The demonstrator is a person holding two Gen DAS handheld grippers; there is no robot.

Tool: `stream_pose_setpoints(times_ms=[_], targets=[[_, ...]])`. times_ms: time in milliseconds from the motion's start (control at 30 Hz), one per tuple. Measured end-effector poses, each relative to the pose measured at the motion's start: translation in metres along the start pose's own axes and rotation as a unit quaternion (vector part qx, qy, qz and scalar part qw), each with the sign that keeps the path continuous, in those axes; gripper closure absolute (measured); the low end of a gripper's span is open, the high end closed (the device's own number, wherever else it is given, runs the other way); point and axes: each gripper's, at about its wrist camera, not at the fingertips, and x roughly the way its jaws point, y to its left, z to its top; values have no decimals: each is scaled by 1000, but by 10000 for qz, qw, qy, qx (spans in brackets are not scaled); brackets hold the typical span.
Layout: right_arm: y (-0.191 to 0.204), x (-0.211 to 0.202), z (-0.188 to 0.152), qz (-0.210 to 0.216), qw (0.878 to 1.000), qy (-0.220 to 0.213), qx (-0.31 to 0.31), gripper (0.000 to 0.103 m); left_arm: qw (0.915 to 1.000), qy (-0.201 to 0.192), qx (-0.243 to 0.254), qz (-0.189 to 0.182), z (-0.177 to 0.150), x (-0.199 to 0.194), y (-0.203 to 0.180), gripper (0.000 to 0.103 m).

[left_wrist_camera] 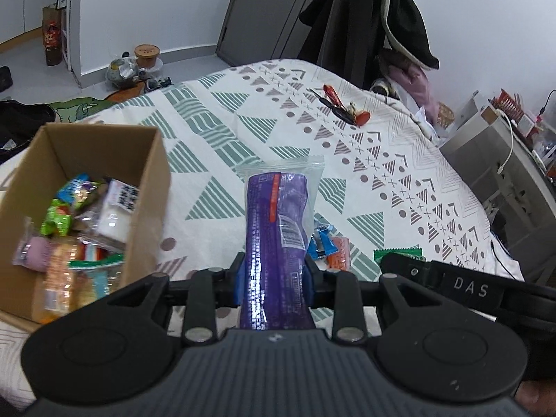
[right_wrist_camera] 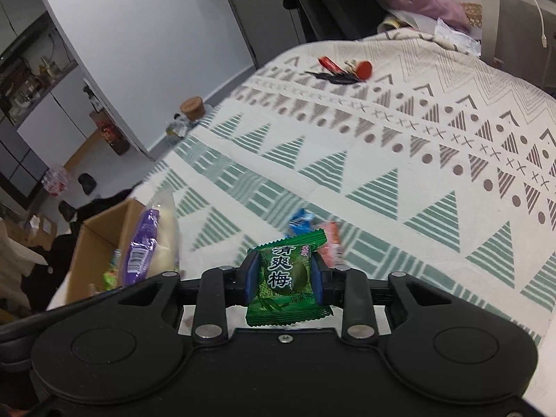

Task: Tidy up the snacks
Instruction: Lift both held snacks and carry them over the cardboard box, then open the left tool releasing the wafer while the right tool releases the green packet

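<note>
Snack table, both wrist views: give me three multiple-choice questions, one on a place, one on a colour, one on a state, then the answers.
1. Where does the cardboard box sit in the left wrist view?
A. Left of the held purple packet
B. Right of it
C. On the floor

2. What colour is the candy wrapper in the right hand-held gripper?
A. Red
B. Green
C. Yellow

3. What is the left hand-held gripper doing?
A. Standing open and empty
B. Closed on the purple packet
C. Closed on the box

Answers: 1 A, the box stands at the left on the patterned cloth. 2 B, the wrapper is green with white lettering. 3 B, the blue pads press the packet's sides.
</note>
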Motion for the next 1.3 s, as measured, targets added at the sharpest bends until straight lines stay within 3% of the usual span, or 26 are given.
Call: stream_pose_setpoints(times_ms=[600,933,1300], targets=[[102,-15,-4,542,9979,-249,-241,73,9991,-314,-200,215,23,-66,73,72],[143,0,-6,731,9965,-140,-373,73,9978,-299,-406,419,35,-74,124,72],[170,16,-6,922,9950,6,-380,73,9961,-192,-557,661,35,-65,153,69]])
